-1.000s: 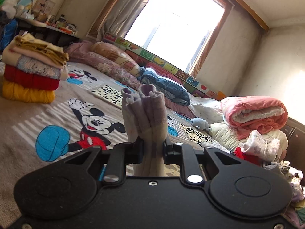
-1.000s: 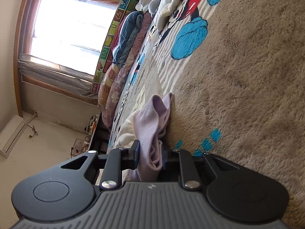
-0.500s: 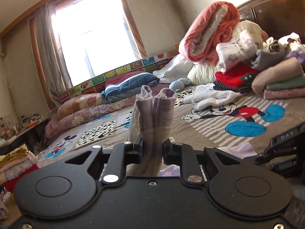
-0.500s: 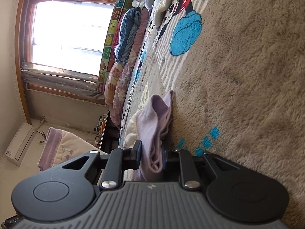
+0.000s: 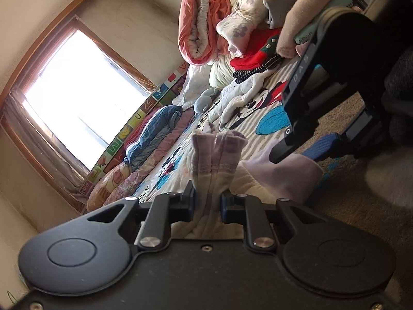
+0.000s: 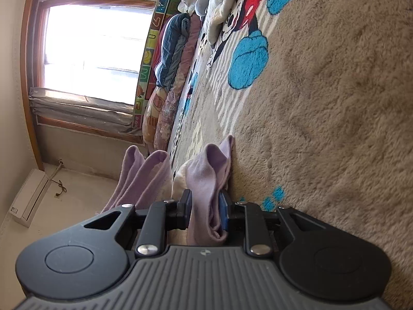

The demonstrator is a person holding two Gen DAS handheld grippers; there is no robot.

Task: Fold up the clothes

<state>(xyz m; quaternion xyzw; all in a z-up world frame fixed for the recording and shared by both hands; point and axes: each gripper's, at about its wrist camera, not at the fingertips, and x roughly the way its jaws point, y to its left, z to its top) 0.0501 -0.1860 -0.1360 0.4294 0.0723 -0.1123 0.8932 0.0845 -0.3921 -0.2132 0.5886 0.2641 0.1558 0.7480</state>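
Lilac garment (image 5: 215, 160) is clamped in the left gripper (image 5: 206, 204) jaws and sits between the right gripper (image 6: 205, 208) jaws, which have just been opening, low over the tan cartoon blanket (image 6: 322, 103), piled clothes (image 5: 258, 25) far behind.

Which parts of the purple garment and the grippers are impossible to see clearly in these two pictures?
- Left wrist view: the purple garment below the left gripper is hidden by the gripper's body.
- Left wrist view: the right gripper is partly cut off by the right edge.
- Right wrist view: the garment's overall shape is hidden behind the right gripper.
- Both views: the window is overexposed.
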